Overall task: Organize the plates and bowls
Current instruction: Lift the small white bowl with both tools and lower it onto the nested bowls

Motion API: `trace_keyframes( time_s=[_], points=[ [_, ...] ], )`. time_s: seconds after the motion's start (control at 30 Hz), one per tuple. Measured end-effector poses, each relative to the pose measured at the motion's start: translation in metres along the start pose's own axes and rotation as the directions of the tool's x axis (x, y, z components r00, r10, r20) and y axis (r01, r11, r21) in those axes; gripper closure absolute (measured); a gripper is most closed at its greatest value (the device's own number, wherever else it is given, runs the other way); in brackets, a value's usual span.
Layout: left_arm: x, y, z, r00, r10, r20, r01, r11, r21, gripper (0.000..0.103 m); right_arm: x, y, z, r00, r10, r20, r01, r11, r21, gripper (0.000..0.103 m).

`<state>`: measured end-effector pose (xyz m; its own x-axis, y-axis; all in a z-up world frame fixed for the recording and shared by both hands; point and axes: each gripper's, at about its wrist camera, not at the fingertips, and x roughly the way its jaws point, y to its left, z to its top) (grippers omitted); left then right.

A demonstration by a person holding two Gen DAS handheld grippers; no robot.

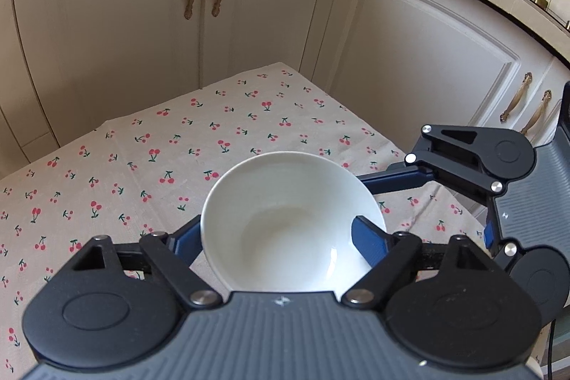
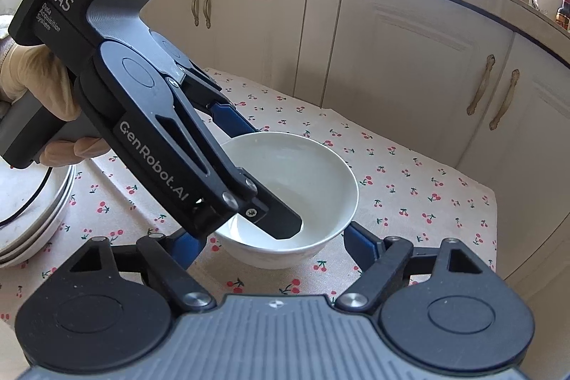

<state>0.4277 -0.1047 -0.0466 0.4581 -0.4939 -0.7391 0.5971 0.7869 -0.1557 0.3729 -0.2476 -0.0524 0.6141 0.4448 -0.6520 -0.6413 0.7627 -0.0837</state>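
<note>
I note the largest item first: the table (image 1: 149, 145), covered in a cherry-print cloth, set against cream cabinets (image 1: 107, 24). At its left edge in the right wrist view sits a stack of plates (image 2: 53, 202), white and shallow, partly hidden behind the gloved hand (image 2: 39, 84).

The white bowl (image 2: 302, 173) sits out in the middle of the cloth; whether it rests on the cloth or is lifted just clear of it I cannot tell. It is empty, glazed and rigid. I judge it light but slippery and breakable, so the rim wall is the sound place to take it, one finger inside and one outside.

The left gripper (image 1: 281, 237) is closed on the bowl in that manner: one blue finger lies inside against the wall, the other outside. The right gripper (image 2: 278, 237) has its blue fingers flanking the bowl's lower wall on either side; whether the pads actually press on it I cannot tell.
</note>
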Motion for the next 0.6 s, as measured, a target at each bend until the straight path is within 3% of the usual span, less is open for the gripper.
trace_keyframes(
  time_s=[0.23,0.6],
  points=[
    [-0.038,-0.025,-0.009,0.999,0.003,0.053,-0.004,1.000,0.009,0.026,-0.035,0.022,0.000,0.999,-0.027,0.017,0.028,1.000,-0.010,0.016],
    [-0.087,-0.059,-0.029,0.996,0.010,0.085,-0.013,0.999,0.038,0.026,-0.087,0.061,-0.002,0.997,-0.062,0.043,0.063,0.998,-0.011,0.016]
  ],
)
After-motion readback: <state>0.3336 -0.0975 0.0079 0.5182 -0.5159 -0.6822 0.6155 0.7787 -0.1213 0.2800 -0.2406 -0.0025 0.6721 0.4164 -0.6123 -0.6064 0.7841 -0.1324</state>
